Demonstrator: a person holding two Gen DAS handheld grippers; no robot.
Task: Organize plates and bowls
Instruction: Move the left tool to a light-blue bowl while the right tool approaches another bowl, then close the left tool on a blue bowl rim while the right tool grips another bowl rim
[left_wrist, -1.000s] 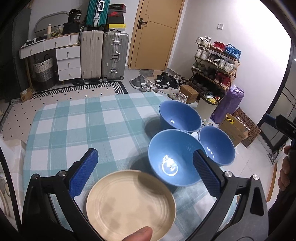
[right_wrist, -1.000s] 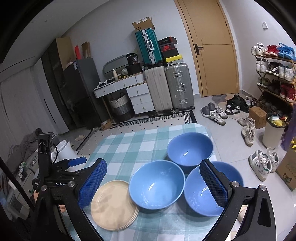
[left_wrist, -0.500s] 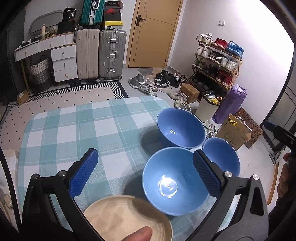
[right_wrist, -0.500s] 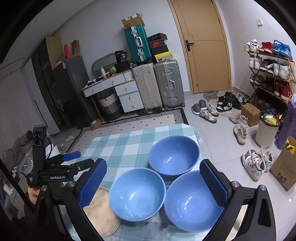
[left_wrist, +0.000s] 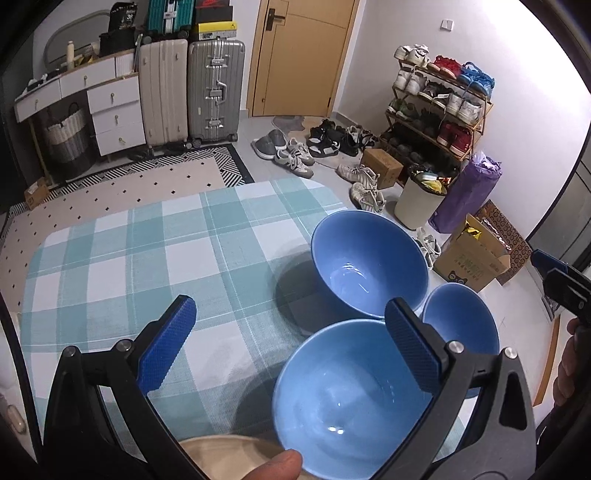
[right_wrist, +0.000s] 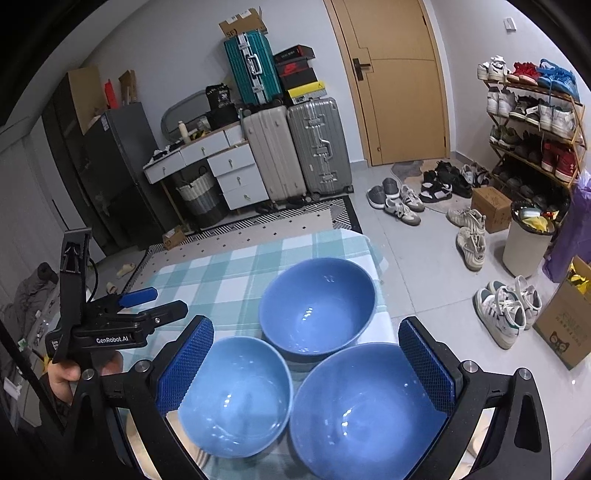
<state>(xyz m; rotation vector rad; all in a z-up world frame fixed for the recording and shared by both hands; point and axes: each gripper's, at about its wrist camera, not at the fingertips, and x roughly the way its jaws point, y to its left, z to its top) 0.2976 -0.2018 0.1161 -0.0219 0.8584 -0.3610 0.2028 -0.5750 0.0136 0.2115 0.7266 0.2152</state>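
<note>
Three blue bowls stand close together on the checked tablecloth (left_wrist: 147, 258): a far bowl (left_wrist: 369, 262), a near bowl (left_wrist: 347, 398) and a right bowl (left_wrist: 461, 325). A beige plate (left_wrist: 229, 456) peeks in at the bottom edge, beside a thumb (left_wrist: 275, 467). My left gripper (left_wrist: 290, 349) is open above the cloth, its right finger over the near bowl's rim. In the right wrist view my right gripper (right_wrist: 304, 365) is open above the gap between the left bowl (right_wrist: 236, 395) and the right bowl (right_wrist: 365, 406), with the far bowl (right_wrist: 317, 304) ahead. The left gripper (right_wrist: 122, 325) shows there, held by a hand.
The bowls sit near the table's right edge (right_wrist: 380, 288). On the floor to the right are shoes (left_wrist: 364, 195), a white bin (left_wrist: 417, 203), a cardboard box (left_wrist: 472, 258) and a shoe rack (left_wrist: 439, 107). Suitcases (left_wrist: 214, 88) and white drawers (left_wrist: 114, 114) line the back wall.
Both views have moved forward over the table. The bowls now lie larger and lower in frame, and the beige plate has slipped almost out at the bottom. Both grippers stay open.
</note>
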